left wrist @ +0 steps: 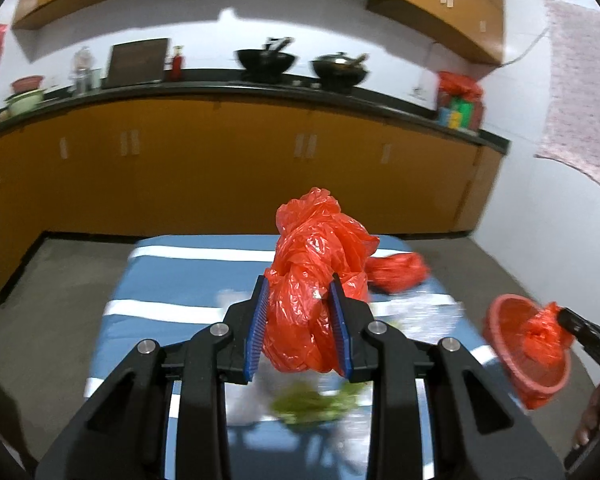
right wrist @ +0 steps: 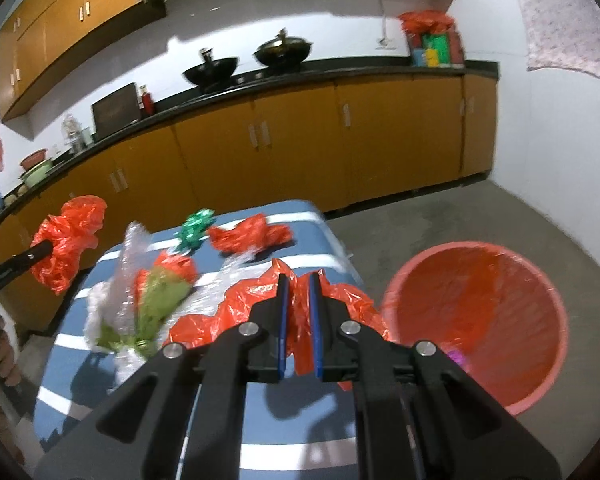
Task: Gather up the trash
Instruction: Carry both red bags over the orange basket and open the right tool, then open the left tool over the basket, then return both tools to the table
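My left gripper (left wrist: 298, 292) is shut on a crumpled red plastic bag (left wrist: 320, 256) and holds it above the blue striped table (left wrist: 168, 280); the same bag shows at the left in the right wrist view (right wrist: 66, 240). My right gripper (right wrist: 298, 280) is shut on another red plastic bag (right wrist: 260, 304) at the table's right edge, next to a red bin (right wrist: 476, 320) lined with red plastic on the floor. In the left wrist view the bin (left wrist: 520, 348) is at the right. More trash lies on the table: a red bag (right wrist: 250, 236), a green bow (right wrist: 196, 226), clear wrap with green scraps (right wrist: 140, 296).
Orange kitchen cabinets (right wrist: 300, 152) with a black counter run behind the table, holding two woks (left wrist: 266, 60) and other items. Grey floor (right wrist: 480, 216) surrounds the table. A white wall (left wrist: 540, 220) stands at the right.
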The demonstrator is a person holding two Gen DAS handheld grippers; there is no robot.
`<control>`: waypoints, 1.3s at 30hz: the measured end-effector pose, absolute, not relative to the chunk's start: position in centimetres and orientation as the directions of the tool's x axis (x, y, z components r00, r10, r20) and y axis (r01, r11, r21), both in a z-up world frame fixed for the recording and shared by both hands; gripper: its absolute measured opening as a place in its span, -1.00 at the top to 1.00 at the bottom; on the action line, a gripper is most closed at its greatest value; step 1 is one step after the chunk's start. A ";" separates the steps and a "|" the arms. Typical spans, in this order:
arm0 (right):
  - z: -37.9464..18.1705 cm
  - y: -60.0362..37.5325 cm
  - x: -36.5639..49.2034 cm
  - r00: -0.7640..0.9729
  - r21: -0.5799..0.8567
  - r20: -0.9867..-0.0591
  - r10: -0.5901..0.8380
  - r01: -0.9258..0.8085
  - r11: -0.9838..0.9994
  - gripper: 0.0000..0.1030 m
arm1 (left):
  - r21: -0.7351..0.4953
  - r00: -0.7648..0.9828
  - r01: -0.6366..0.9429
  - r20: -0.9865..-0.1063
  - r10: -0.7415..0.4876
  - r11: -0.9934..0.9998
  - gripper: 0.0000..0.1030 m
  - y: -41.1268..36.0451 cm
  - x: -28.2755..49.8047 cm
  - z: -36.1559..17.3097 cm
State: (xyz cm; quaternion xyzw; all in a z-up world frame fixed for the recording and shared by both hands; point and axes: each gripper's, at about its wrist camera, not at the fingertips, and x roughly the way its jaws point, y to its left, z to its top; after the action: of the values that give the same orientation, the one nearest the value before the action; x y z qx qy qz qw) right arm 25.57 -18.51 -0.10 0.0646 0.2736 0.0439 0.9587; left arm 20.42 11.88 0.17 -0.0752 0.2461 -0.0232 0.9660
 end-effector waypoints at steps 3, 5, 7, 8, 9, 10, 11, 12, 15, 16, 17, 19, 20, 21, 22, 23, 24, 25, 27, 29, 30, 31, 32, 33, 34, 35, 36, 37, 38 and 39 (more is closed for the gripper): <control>0.2 -20.9 25.2 0.855 0.136 -0.514 0.065 0.007 0.991 0.79 | -0.175 0.871 0.077 -0.467 -0.152 0.982 0.41 8.8 20.7 0.3; 0.4 -23.0 24.9 0.859 0.129 -0.512 0.018 0.056 0.990 0.79 | -0.183 0.862 0.125 -0.467 -0.198 0.975 0.41 6.5 20.9 0.3; 0.5 -25.2 24.8 0.859 0.123 -0.511 -0.028 0.106 0.987 0.79 | -0.189 0.850 0.167 -0.470 -0.239 0.968 0.41 4.4 21.2 0.2; 0.4 -26.2 24.7 0.858 0.121 -0.512 -0.049 0.129 0.984 0.79 | -0.192 0.840 0.195 -0.473 -0.265 0.962 0.41 3.0 21.6 0.0; 0.4 -27.0 24.7 0.856 0.121 -0.513 -0.064 0.146 0.982 0.79 | -0.194 0.832 0.217 -0.476 -0.285 0.957 0.41 1.7 21.8 -0.1; 0.3 -28.2 24.7 0.853 0.122 -0.515 -0.086 0.172 0.977 0.79 | -0.195 0.825 0.235 -0.478 -0.301 0.952 0.41 0.8 21.9 -0.2; 0.1 -29.0 24.7 0.850 0.123 -0.517 -0.102 0.192 0.974 0.79 | -0.197 0.813 0.261 -0.483 -0.325 0.945 0.41 -0.6 22.2 -0.5; 0.0 -29.5 24.8 0.848 0.124 -0.519 -0.113 0.205 0.971 0.79 | -0.200 0.804 0.280 -0.487 -0.343 0.939 0.41 -1.7 22.4 -0.7; -0.6 -31.5 25.1 0.838 0.121 -0.526 -0.150 0.247 0.961 0.79 | -0.202 0.774 0.335 -0.498 -0.391 0.920 0.41 -5.1 23.0 -1.2; -0.8 -32.1 25.2 0.834 0.119 -0.528 -0.161 0.260 0.958 0.79 | -0.204 0.761 0.355 -0.504 -0.408 0.912 0.41 -6.4 23.4 -1.5; -0.9 -32.5 25.2 0.832 0.118 -0.530 -0.167 0.267 0.957 0.79 | -0.206 0.752 0.368 -0.508 -0.420 0.907 0.41 -7.3 23.5 -1.7; -1.1 -33.2 25.3 0.829 0.114 -0.531 -0.177 0.277 0.954 0.79 | -0.207 0.731 0.395 -0.519 -0.443 0.895 0.41 -9.3 24.0 -2.4; -1.2 -33.6 25.4 0.828 0.113 -0.531 -0.183 0.283 0.953 0.79 | -0.206 0.723 0.406 -0.523 -0.451 0.890 0.41 -10.1 24.0 -2.7; -1.3 -34.0 25.5 0.826 0.113 -0.531 -0.187 0.288 0.951 0.79 | -0.204 0.716 0.418 -0.526 -0.459 0.885 0.41 -10.7 24.1 -3.0; -1.4 -34.2 25.6 0.825 0.112 -0.531 -0.190 0.291 0.950 0.79 | -0.201 0.707 0.430 -0.531 -0.467 0.880 0.41 -11.5 24.3 -3.3; -1.5 -34.7 25.7 0.824 0.112 -0.532 -0.195 0.297 0.948 0.79 | -0.199 0.699 0.440 -0.537 -0.473 0.876 0.41 -12.3 24.5 -3.5; -1.6 -34.9 25.8 0.822 0.114 -0.533 -0.199 0.302 0.946 0.79 | -0.199 0.690 0.450 -0.541 -0.481 0.870 0.41 -12.8 24.5 -3.9; -1.8 -35.1 25.9 0.821 0.117 -0.534 -0.200 0.306 0.945 0.79 | -0.199 0.681 0.461 -0.545 -0.489 0.865 0.41 -13.5 24.8 -4.2; -2.0 -35.6 26.4 0.818 0.122 -0.538 -0.202 0.312 0.942 0.79 | -0.198 0.669 0.475 -0.552 -0.498 0.857 0.41 -14.5 25.1 -4.6; -2.3 -36.0 26.7 0.816 0.124 -0.541 -0.203 0.317 0.940 0.79 | -0.196 0.656 0.489 -0.559 -0.507 0.850 0.41 -15.5 25.5 -5.0; -2.4 -36.2 26.9 0.814 0.125 -0.544 -0.204 0.318 0.940 0.79 | -0.196 0.650 0.494 -0.564 -0.510 0.847 0.41 -16.0 25.7 -5.2; -2.6 -36.3 27.0 0.813 0.126 -0.545 -0.204 0.319 0.939 0.79 | -0.195 0.645 0.499 -0.568 -0.512 0.844 0.41 -16.6 25.8 -5.5; -2.8 -36.5 27.3 0.812 0.128 -0.548 -0.203 0.320 0.939 0.79 | -0.195 0.638 0.505 -0.572 -0.516 0.841 0.41 -17.1 26.0 -5.7; -2.9 -36.6 27.5 0.811 0.129 -0.549 -0.202 0.321 0.938 0.79 | -0.195 0.632 0.510 -0.576 -0.519 0.838 0.42 -17.5 26.2 -5.9; -3.0 -36.8 27.7 0.811 0.134 -0.551 -0.199 0.321 0.938 0.79 | -0.195 0.627 0.515 -0.579 -0.522 0.835 0.41 -17.8 26.4 -6.1; -3.1 -36.9 28.0 0.811 0.137 -0.551 -0.197 0.321 0.937 0.79 | -0.193 0.622 0.520 -0.583 -0.523 0.832 0.41 -18.3 26.6 -6.3; -3.2 -37.0 28.2 0.811 0.143 -0.552 -0.193 0.321 0.936 0.79 | -0.193 0.616 0.525 -0.587 -0.526 0.829 0.41 -18.7 26.7 -6.5; -3.3 -37.3 28.2 0.812 0.148 -0.552 -0.190 0.320 0.936 0.79 | -0.193 0.608 0.530 -0.592 -0.529 0.825 0.41 -19.1 26.9 -6.7; -3.5 -37.5 28.5 0.812 0.154 -0.553 -0.187 0.320 0.935 0.79 | -0.193 0.603 0.534 -0.595 -0.531 0.823 0.42 -19.3 27.0 -6.9; -3.6 -37.8 28.4 0.812 0.158 -0.553 -0.185 0.320 0.934 0.79 | -0.193 0.598 0.539 -0.599 -0.533 0.820 0.41 -19.6 27.2 -7.0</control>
State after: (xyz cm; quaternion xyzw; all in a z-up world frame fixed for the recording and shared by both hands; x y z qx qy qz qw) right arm 28.44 -37.81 -3.63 0.1230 0.2757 -0.1338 0.9439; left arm 27.17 -19.57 -7.02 0.0042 0.3335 -0.2999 0.8938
